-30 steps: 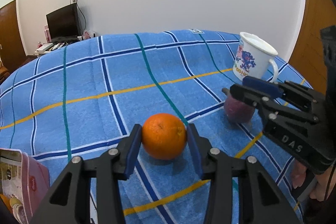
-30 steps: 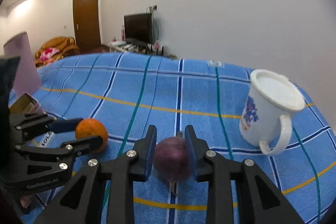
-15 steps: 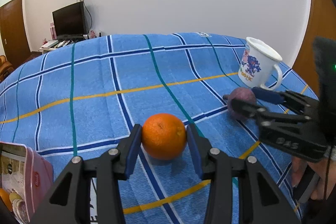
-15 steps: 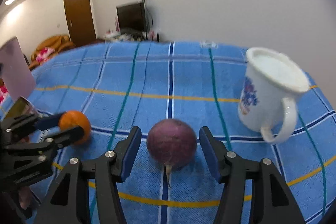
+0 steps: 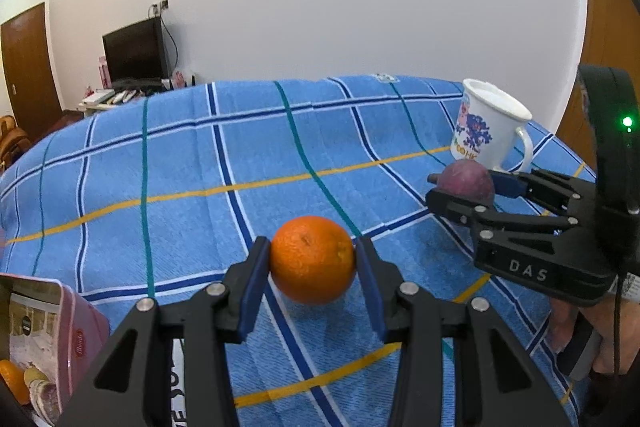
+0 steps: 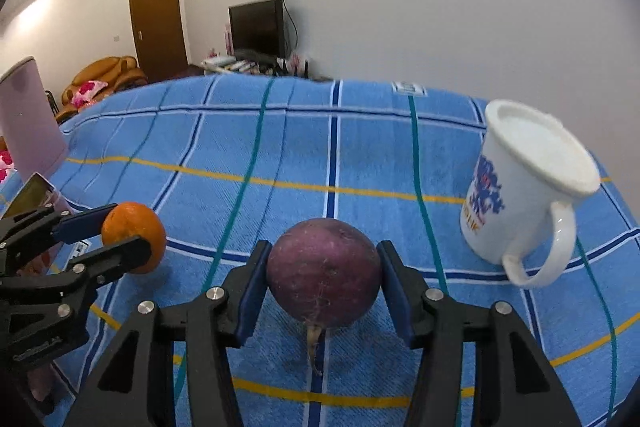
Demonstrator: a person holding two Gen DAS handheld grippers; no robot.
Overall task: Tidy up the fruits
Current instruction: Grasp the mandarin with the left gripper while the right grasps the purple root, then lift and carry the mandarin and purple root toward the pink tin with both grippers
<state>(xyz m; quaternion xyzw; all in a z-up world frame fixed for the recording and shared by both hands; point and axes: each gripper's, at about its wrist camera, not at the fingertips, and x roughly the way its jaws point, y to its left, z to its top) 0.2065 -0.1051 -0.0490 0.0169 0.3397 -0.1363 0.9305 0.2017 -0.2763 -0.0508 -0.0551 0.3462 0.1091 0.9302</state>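
An orange (image 5: 313, 259) sits between the blue pads of my left gripper (image 5: 312, 267), which is shut on it just above the blue checked cloth (image 5: 180, 163). The orange also shows in the right wrist view (image 6: 134, 242). A round purple fruit (image 6: 323, 271) with a short stem lies between the fingers of my right gripper (image 6: 323, 287), whose pads touch its sides. The purple fruit (image 5: 466, 181) and right gripper (image 5: 460, 187) also show at the right of the left wrist view.
A white mug (image 6: 528, 195) with a blue print stands on the cloth to the right, also in the left wrist view (image 5: 486, 129). A pink box (image 5: 44, 343) holding fruit sits at the lower left. A pink lid (image 6: 28, 123) stands at the far left.
My right gripper opened half a second ago around the purple fruit and has closed back onto it. My left gripper keeps the orange and has lifted it slightly.
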